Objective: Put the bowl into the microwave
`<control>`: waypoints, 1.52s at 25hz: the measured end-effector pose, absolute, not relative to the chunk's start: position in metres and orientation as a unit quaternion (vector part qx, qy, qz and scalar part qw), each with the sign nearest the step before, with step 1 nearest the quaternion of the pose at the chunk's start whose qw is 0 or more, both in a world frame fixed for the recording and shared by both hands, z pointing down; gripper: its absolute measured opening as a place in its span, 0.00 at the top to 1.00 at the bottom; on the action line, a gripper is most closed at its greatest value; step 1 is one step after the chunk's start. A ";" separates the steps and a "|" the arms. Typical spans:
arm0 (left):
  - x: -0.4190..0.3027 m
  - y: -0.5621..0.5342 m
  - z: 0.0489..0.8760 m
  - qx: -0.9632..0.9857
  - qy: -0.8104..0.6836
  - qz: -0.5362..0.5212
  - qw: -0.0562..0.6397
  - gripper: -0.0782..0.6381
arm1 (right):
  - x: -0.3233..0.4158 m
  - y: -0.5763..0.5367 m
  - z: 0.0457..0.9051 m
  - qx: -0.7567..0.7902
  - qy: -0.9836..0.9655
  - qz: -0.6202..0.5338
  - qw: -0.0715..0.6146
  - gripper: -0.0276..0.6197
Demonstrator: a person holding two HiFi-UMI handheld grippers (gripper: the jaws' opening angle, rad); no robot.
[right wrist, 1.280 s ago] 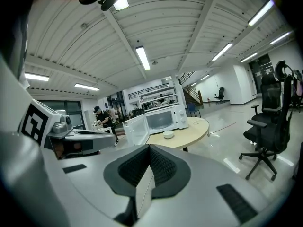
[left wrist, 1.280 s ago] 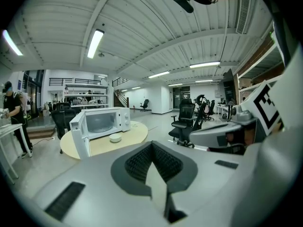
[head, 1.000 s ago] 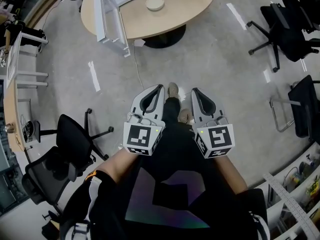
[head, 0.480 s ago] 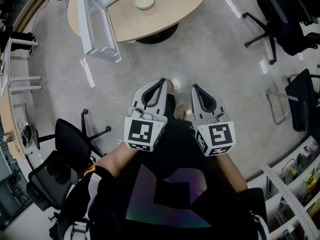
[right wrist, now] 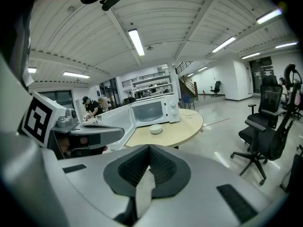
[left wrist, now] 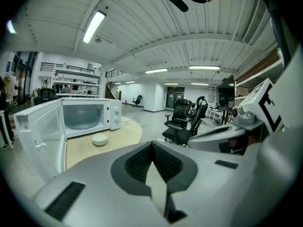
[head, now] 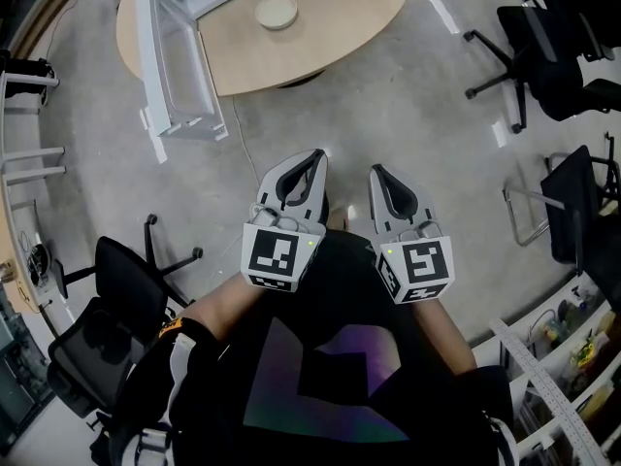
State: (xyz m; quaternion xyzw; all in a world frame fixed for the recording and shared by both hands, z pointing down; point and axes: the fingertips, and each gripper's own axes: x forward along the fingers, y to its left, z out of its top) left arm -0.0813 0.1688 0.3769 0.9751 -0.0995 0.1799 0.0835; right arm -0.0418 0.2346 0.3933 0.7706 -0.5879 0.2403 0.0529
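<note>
Pale grey left claw (head: 314, 156) and right claw (head: 375, 172), black-and-white marker cubes (head: 279, 256), black printed shirt (head: 330, 382).

Small white round bowl (head: 277, 12) upright on round light-wood table (head: 330, 22), just in front of white boxy microwave (left wrist: 87, 116). Bowl outside oven. Door (head: 175, 76) swung wide open, cavity exposed, glass turntable visible inside.

**A:** Where's the bowl?
**B:** The small cream round bowl (head: 277, 11) is on the round wooden table (head: 335, 27). It sits just in front of the white microwave oven (left wrist: 112, 115), not touching it. The microwave's open door (head: 170, 66) sticks out left, past the table edge.
**A:** Grippers?
**B:** The left gripper (head: 315, 155) and right gripper (head: 375, 171) are side by side over the floor, well short of the table. One black swivel office chair (head: 543, 47) is far right, and another black chair (head: 112, 309) is at near left.
</note>
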 end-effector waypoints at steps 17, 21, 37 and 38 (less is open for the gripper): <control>-0.034 0.115 0.373 0.981 -0.066 0.147 0.109 0.83 | 0.000 0.186 0.389 0.786 -0.561 0.243 0.094 0.93; -0.029 0.108 0.380 0.980 -0.049 0.156 0.116 0.83 | 0.008 0.178 0.382 0.795 -0.548 0.237 0.111 0.93; -0.008 0.060 0.373 0.984 -0.015 0.130 0.123 0.83 | 0.023 0.129 0.372 0.805 -0.533 0.215 0.147 0.93; -0.008 0.056 0.371 0.984 -0.016 0.128 0.122 0.83 | 0.023 0.126 0.371 0.805 -0.534 0.213 0.146 0.93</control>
